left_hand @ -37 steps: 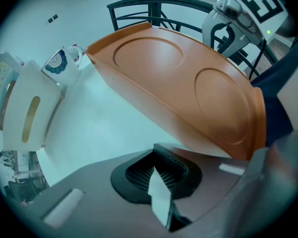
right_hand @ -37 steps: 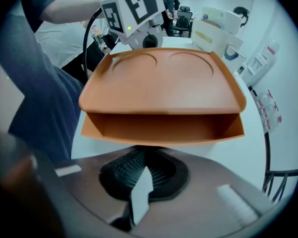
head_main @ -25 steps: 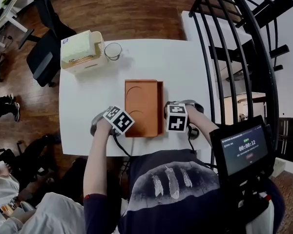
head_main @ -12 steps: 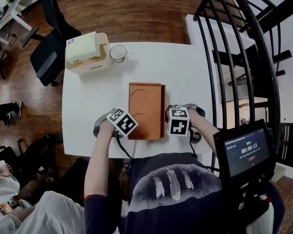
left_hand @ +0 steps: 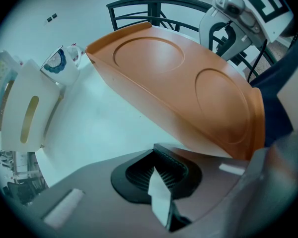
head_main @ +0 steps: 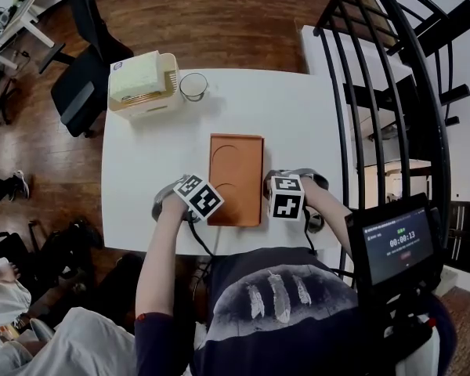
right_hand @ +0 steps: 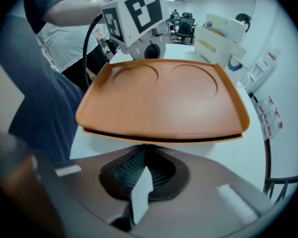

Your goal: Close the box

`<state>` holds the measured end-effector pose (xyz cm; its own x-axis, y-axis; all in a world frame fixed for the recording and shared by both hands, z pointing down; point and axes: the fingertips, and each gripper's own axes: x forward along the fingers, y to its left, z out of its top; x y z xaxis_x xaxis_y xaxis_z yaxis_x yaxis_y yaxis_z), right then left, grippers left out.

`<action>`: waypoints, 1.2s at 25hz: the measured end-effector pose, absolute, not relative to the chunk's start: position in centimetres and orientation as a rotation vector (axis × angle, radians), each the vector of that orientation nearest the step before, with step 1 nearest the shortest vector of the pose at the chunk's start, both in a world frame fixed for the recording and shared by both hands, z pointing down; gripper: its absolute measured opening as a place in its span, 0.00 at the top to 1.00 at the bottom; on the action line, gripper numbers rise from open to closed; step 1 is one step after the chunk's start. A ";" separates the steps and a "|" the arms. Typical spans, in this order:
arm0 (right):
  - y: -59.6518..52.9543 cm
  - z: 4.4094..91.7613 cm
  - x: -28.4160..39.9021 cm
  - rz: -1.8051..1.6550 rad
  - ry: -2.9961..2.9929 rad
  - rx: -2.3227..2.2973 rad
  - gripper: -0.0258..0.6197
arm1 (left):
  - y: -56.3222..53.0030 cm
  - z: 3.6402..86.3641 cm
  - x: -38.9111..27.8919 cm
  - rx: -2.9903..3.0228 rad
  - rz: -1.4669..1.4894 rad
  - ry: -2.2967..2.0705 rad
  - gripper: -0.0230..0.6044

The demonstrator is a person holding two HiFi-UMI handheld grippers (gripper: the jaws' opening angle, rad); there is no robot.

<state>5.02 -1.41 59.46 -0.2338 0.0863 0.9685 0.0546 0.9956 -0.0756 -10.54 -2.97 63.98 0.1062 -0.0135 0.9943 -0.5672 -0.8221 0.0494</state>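
**Head view – orange box, lid nearly down, 2 grippers flanking**

Item 1. Box (head_main: 236, 178): orange, flat, two round recesses in the top. It lay lengthwise near the front-centre of the white table (head_main: 141, 155). In the right gripper view a thin dark slit showed between the lid (right_hand: 164, 93) and the base along the near edge, so prob. not yet seated. No seam was visible in the left gripper view.

Item 2. Left gripper (head_main: 204, 202): just beside the box's left long side. Jaws were pressed together w/ nothing between them, the tip aimed at the box's flank.

Item 3. Right gripper (head_main: 270, 198): just beside the right long side. Jaws were likewise pressed together, nothing pinched, the tip at or just under the box's edge; contact could not be told for sure.

Item 4. Misc., well apart at the far left corner: pale holder (head_main: 143, 84) w/ a clear glass (head_main: 193, 86) beside it.

Status (est.): closing almost complete; final press-down outstanding.

Risks (est.):
- The lid could stay sprung on the slit side if pressure came on one end only.
- The box looked light on a smooth top, so a sideways push from either tip could skate or twist it.
- A tip caught under the lid's lip would block seating or lever the lid back up.
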 end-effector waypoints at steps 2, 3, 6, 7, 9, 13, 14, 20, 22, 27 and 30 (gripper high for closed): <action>-1.4 59.4 4.9 0.026 -1.812 -0.104 0.95 | -2.9 63.9 -10.5 1.971 1.763 -0.563 0.94; -1.5 59.3 4.8 0.025 -1.815 -0.103 0.95 | -2.9 63.9 -10.5 1.972 1.764 -0.564 0.94; -1.5 59.2 4.6 0.025 -1.821 -0.100 0.95 | -2.9 63.8 -10.4 1.972 1.765 -0.565 0.94; -1.5 59.1 4.6 0.024 -1.820 -0.101 0.95 | -2.8 63.8 -10.5 1.972 1.764 -0.565 0.94; -1.5 59.0 4.6 0.024 -1.819 -0.102 0.95 | -2.8 63.7 -10.5 1.974 1.762 -0.564 0.94; -1.6 58.8 4.5 0.005 -1.816 -0.102 0.95 | -2.8 63.5 -10.4 1.989 1.770 -0.554 0.94; -1.7 58.8 4.4 0.000 -1.814 -0.102 0.95 | -2.8 63.5 -10.4 1.993 1.769 -0.553 0.94; -1.8 58.6 4.2 0.002 -1.822 -0.098 0.95 | -2.8 63.6 -10.4 1.996 1.801 -0.544 0.94; -1.7 58.6 4.2 0.010 -1.823 -0.094 0.95 | -2.8 63.7 -10.4 1.994 1.785 -0.552 0.94; -1.8 58.4 5.4 0.129 -1.855 -0.014 0.95 | -3.5 64.4 -9.9 2.021 1.658 -0.630 0.94; -3.1 57.2 5.7 0.152 -1.899 0.023 0.95 | -3.4 64.5 -11.8 1.946 1.533 -0.775 0.94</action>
